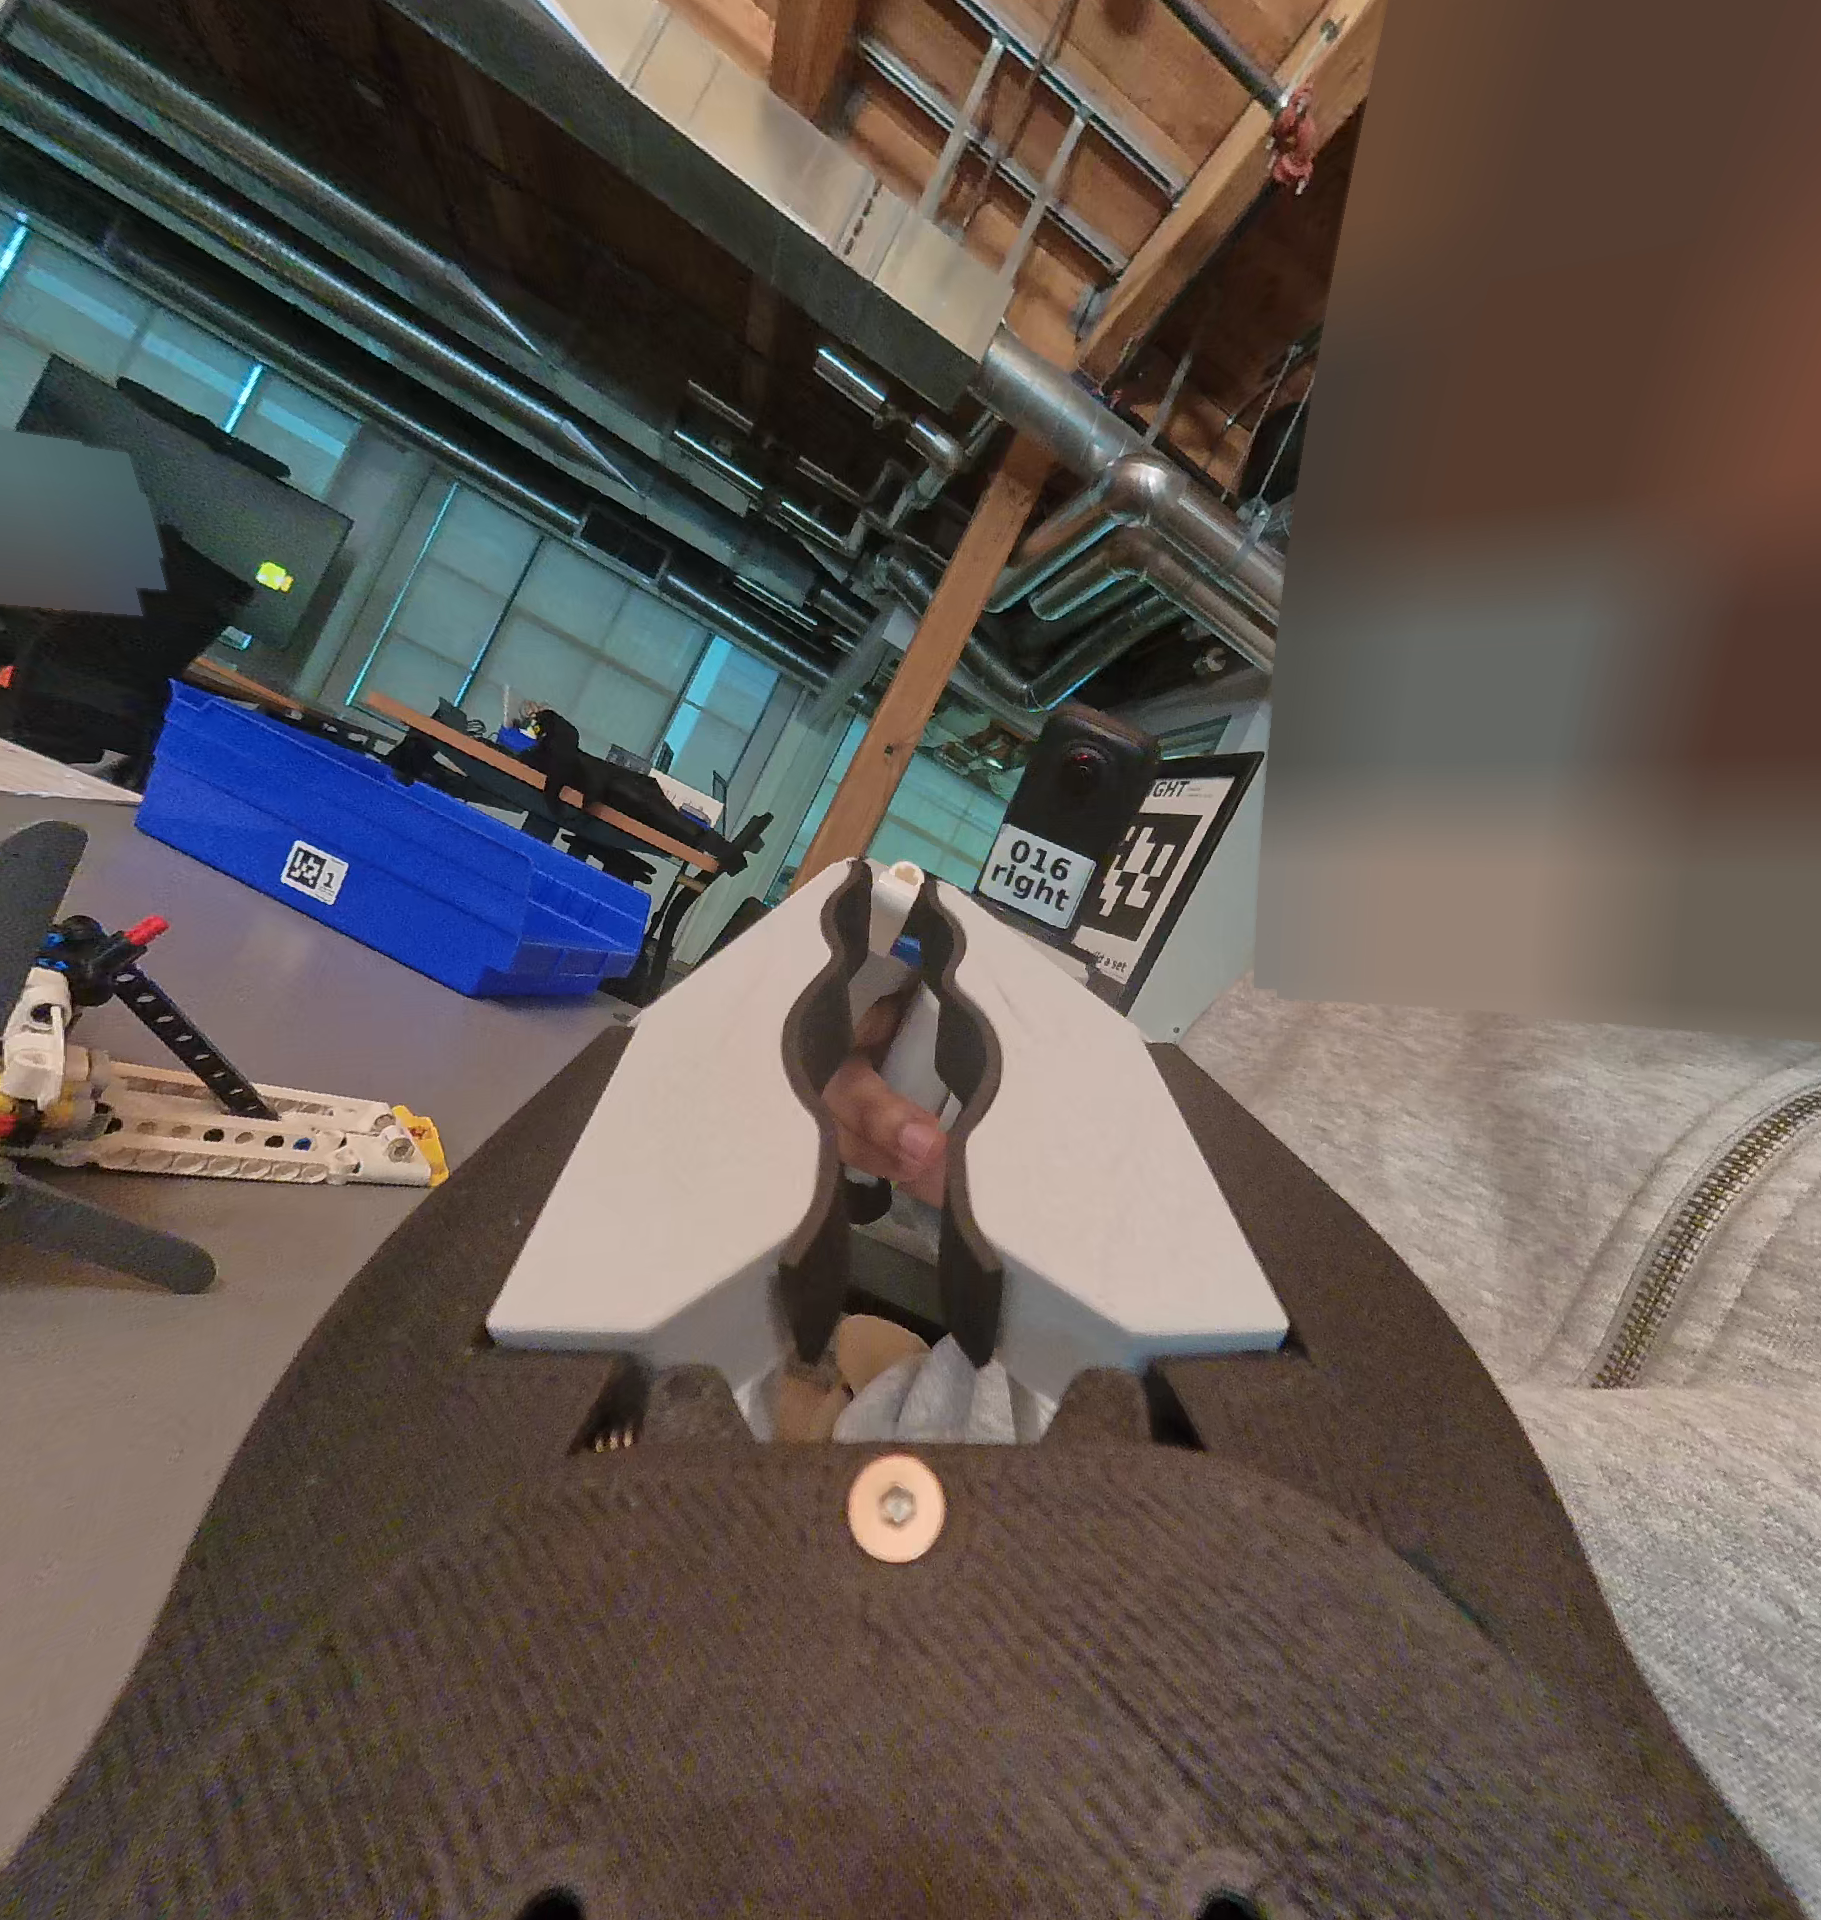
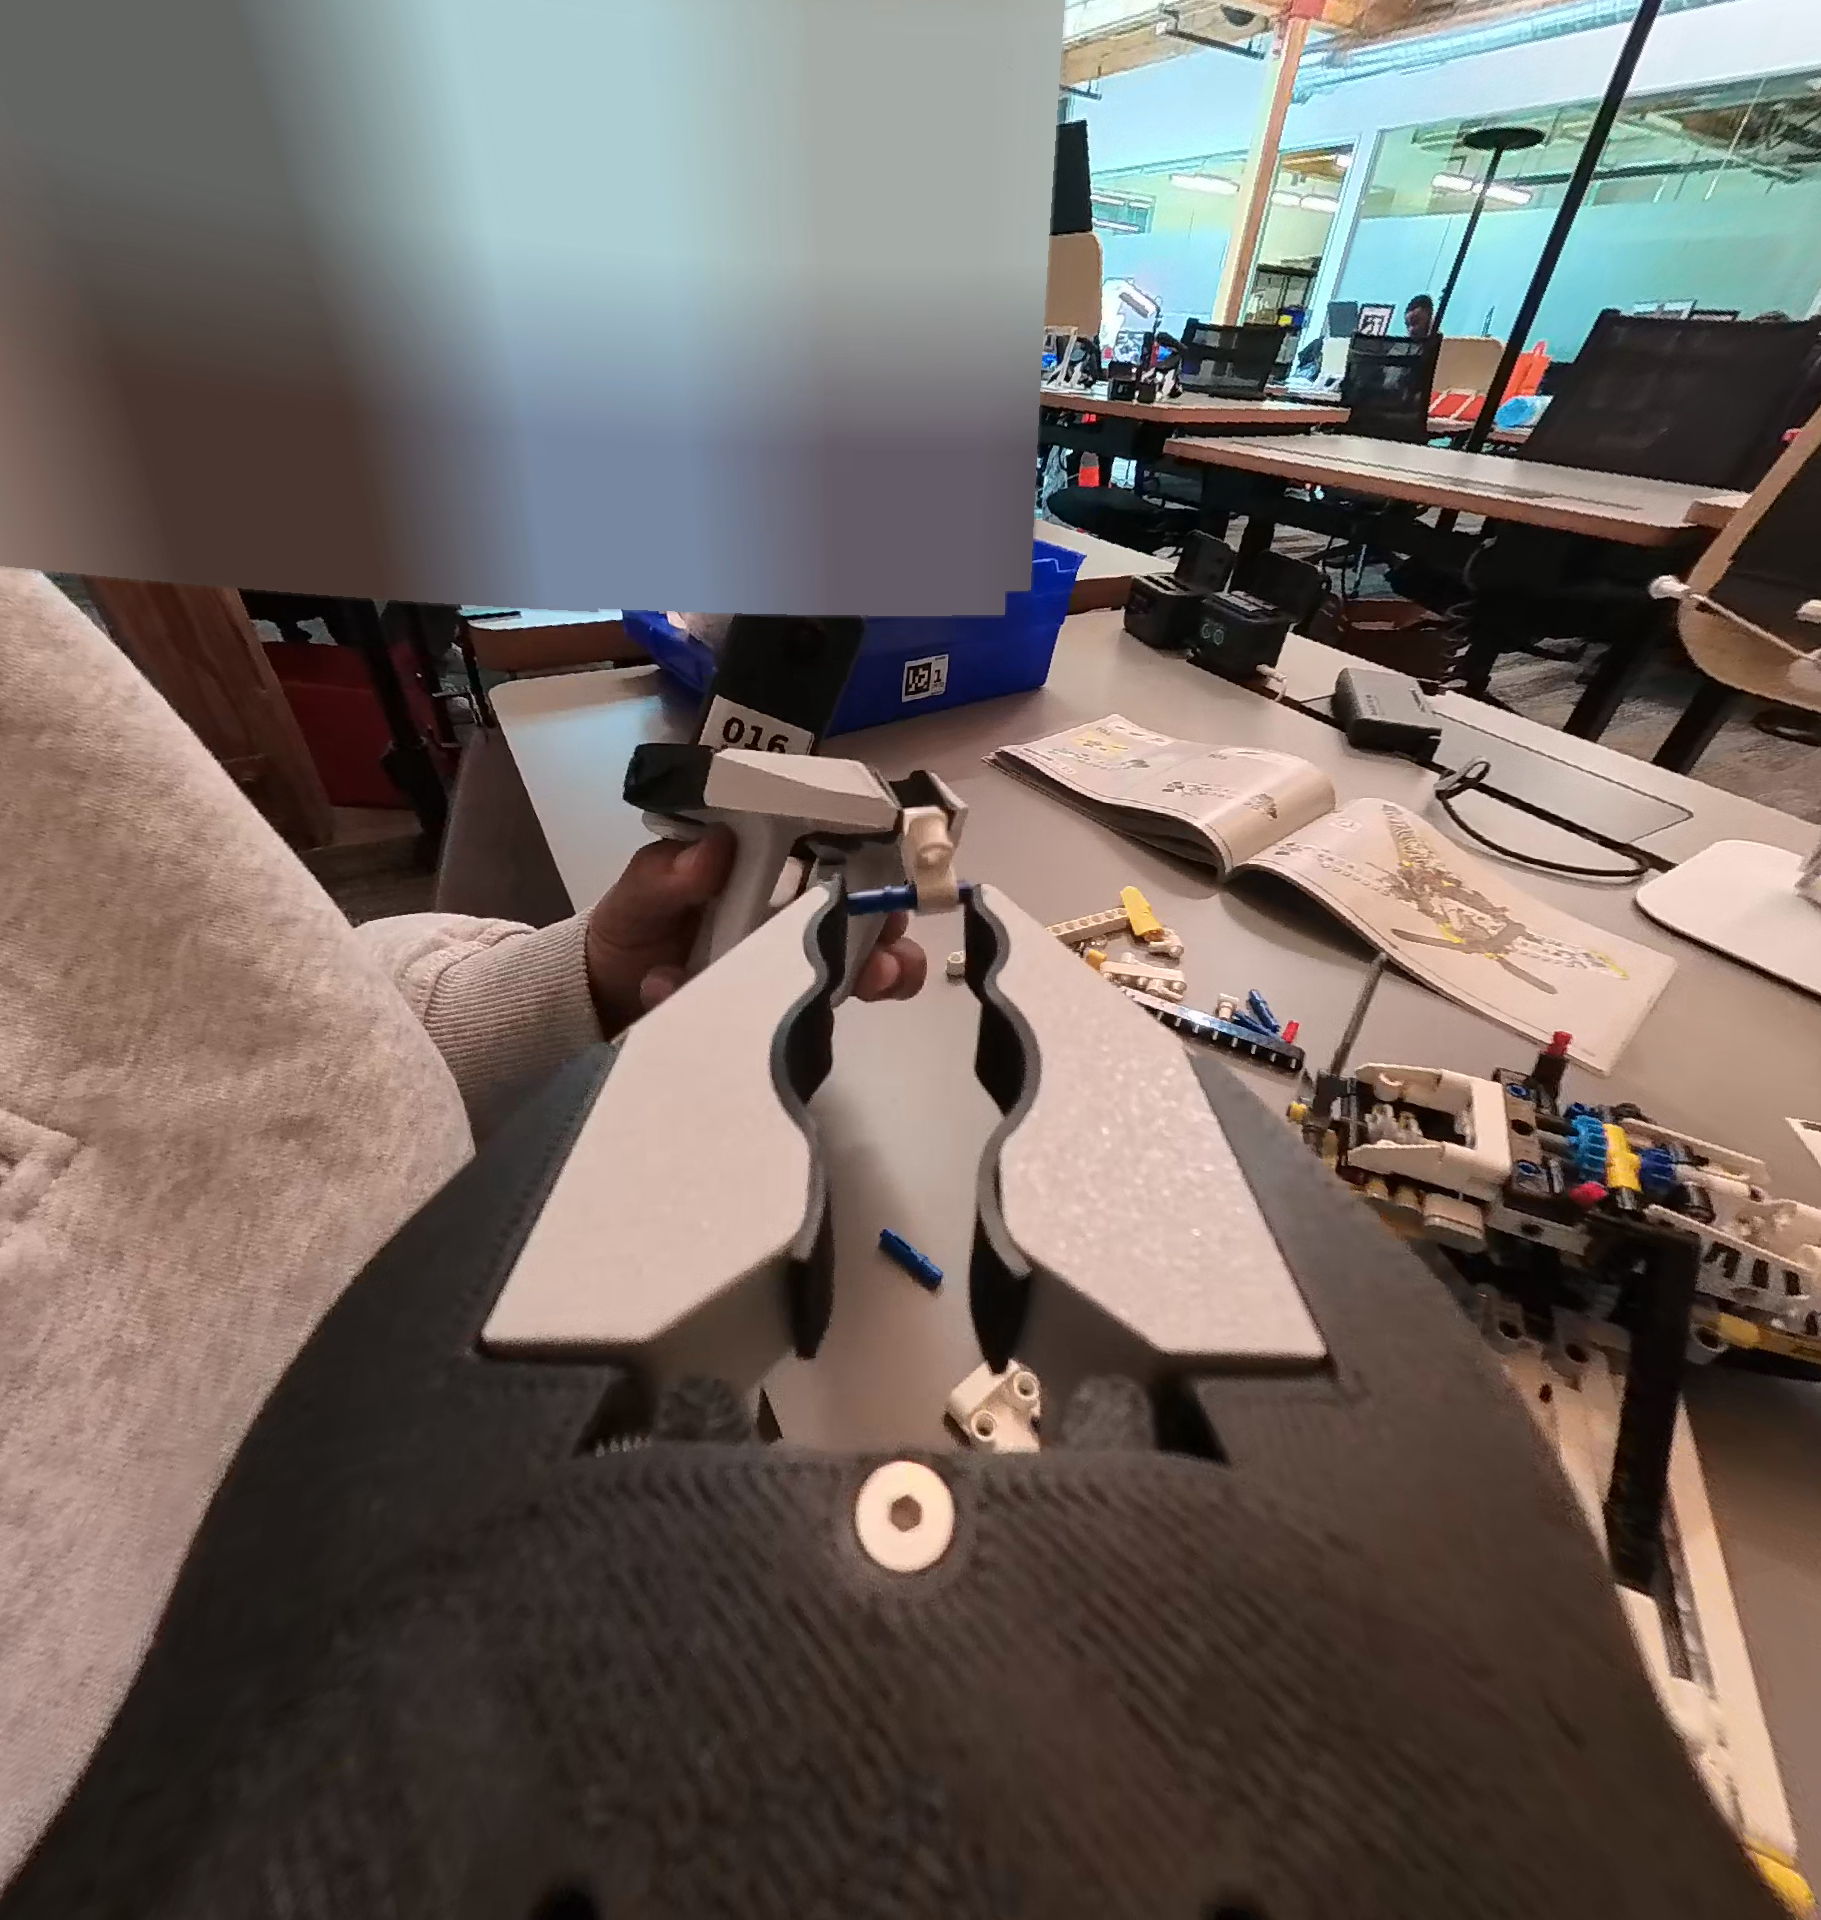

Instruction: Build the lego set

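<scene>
While mid-air pin fitting proceeds: left wrist view, left gripper [image 1: 901, 883] nearly closed, clamping white connector [image 1: 898, 891]; helicopter model [image 1: 106, 1101] on table [image 1: 262, 1351].
Right wrist view: right gripper [image 2: 906, 900] part-open, tips pinching blue pin [image 2: 880, 901] at connector; next, likely a straight push home.

Left hand-held gripper [image 1: 898, 891] clamped shut; right hand-held gripper [image 2: 904, 906] pinching.

Marks noted, wording not transcribed: white numbered sticker [image 1: 1031, 878] on black camera housing [image 1: 1088, 769], centre right; white coded tag [image 1: 314, 871] on blue plastic bin [image 1: 449, 821], left; printed open paper instruction booklet [image 2: 1301, 852], right.
</scene>
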Tool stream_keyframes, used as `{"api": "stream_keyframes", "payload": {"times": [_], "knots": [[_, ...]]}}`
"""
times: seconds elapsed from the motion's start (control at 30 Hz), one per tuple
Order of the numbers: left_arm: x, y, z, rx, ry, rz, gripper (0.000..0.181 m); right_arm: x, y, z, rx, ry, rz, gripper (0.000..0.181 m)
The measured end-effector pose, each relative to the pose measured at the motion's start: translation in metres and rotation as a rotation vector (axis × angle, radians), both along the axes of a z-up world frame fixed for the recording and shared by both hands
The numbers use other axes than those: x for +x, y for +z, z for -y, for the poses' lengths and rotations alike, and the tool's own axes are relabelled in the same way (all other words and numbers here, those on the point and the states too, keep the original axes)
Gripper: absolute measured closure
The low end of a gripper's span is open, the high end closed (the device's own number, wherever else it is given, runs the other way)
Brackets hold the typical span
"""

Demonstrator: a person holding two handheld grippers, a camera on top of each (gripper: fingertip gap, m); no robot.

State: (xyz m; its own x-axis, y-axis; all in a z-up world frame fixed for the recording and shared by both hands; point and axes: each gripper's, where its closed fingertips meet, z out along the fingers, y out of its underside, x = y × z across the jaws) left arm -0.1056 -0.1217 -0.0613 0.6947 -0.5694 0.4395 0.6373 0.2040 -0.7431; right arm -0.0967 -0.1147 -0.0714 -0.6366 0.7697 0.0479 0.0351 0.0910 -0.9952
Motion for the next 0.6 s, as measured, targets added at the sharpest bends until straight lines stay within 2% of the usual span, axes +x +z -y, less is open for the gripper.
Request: {"api": "stream_keyframes", "payload": {"times": [0.6], "knots": [[0.0021,-0.0014,-0.0018,-0.011,-0.012,0.001,0.175,0.0025,-0.0001,-0.0003,0.013,-0.004,-0.011,0.162]]}}
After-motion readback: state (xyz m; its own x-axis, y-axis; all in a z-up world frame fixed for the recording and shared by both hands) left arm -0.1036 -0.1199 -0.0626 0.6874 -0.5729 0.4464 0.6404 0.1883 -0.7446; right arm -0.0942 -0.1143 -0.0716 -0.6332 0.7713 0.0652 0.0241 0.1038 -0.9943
